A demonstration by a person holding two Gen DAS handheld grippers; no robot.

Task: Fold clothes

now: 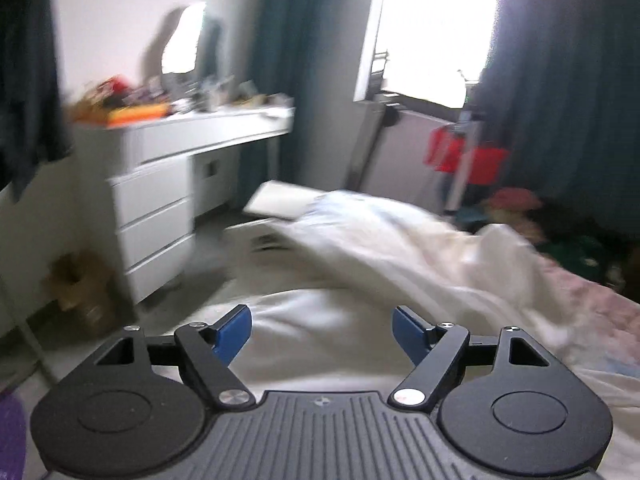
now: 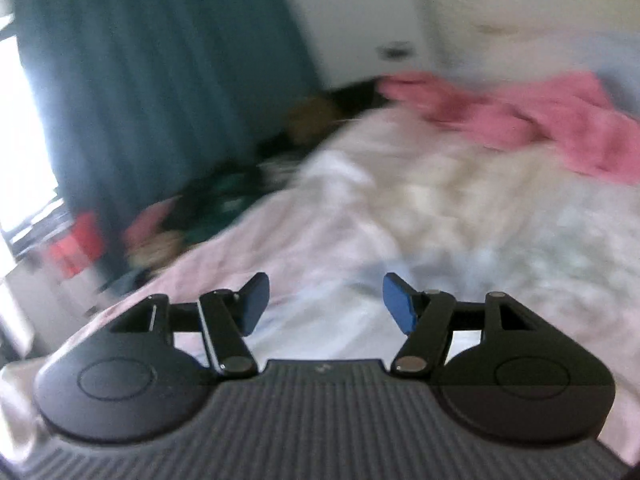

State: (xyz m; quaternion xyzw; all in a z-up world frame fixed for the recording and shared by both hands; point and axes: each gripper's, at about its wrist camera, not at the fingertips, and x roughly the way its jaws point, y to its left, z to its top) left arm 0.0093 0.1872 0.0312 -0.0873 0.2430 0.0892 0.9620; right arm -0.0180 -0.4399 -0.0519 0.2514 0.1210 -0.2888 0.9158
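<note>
In the left wrist view, the left gripper [image 1: 322,334] has its blue fingers [image 1: 234,332] spread apart, and nothing is between them; they are released. Below and ahead of them lies a bed [image 1: 608,312] with pale bedding. A white cloth [image 1: 384,232] lies crumpled on the bed, ahead of the gripper and apart from it. The picture is blurred, so I cannot tell what kind of garment it is. To the left stands a white dresser [image 1: 154,216] with many small items on its tabletop [image 1: 224,114]. Behind are dark teal curtains [image 1: 572,92] and a bright window [image 1: 436,28].

In the right wrist view, the right gripper [image 2: 324,304] also has its fingers [image 2: 396,302] apart with nothing between them, so it is released. It hangs over the bed [image 2: 280,248], which has a pale pink cover. A whitish cloth [image 2: 404,172] lies further ahead on the bed, not touching the gripper. Beyond it, a pink cloth [image 2: 528,116] lies across the far part of the bed. A teal curtain [image 2: 160,80] hangs at the left.
</note>
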